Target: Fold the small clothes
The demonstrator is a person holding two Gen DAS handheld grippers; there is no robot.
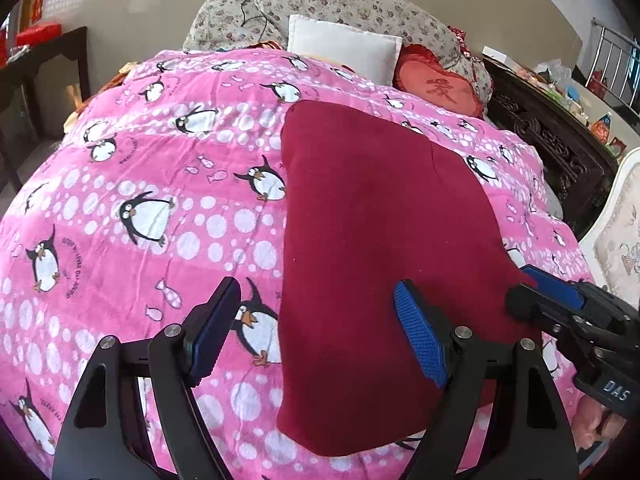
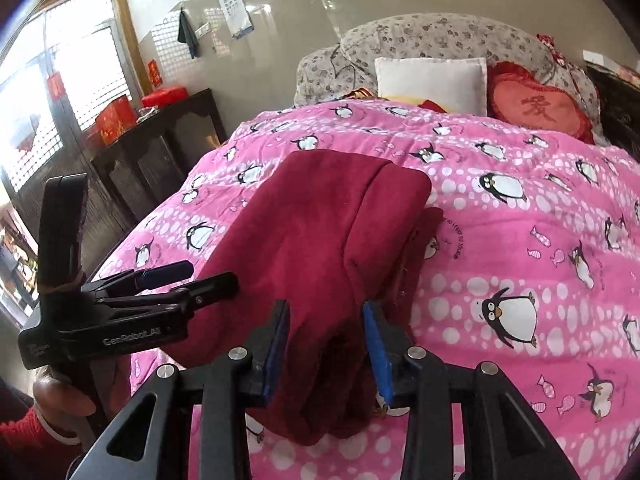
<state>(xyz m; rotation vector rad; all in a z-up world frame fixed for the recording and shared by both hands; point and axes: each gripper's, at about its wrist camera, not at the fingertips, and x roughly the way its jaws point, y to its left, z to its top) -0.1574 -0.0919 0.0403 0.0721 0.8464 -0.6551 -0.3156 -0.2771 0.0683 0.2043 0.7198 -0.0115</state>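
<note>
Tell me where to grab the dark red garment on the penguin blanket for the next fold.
Take the dark red garment at its near hem, coming in low from the near end. It lies lengthwise away from you, already doubled, so the near edge is closest; the right gripper is open astride it, and the left gripper is open over its left edge.

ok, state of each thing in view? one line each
left claw: open, straddling the garment's left edge
right claw: open, garment fabric between its pads
dark red garment: partly folded, lying on the blanket
penguin blanket: spread over the bed
</note>
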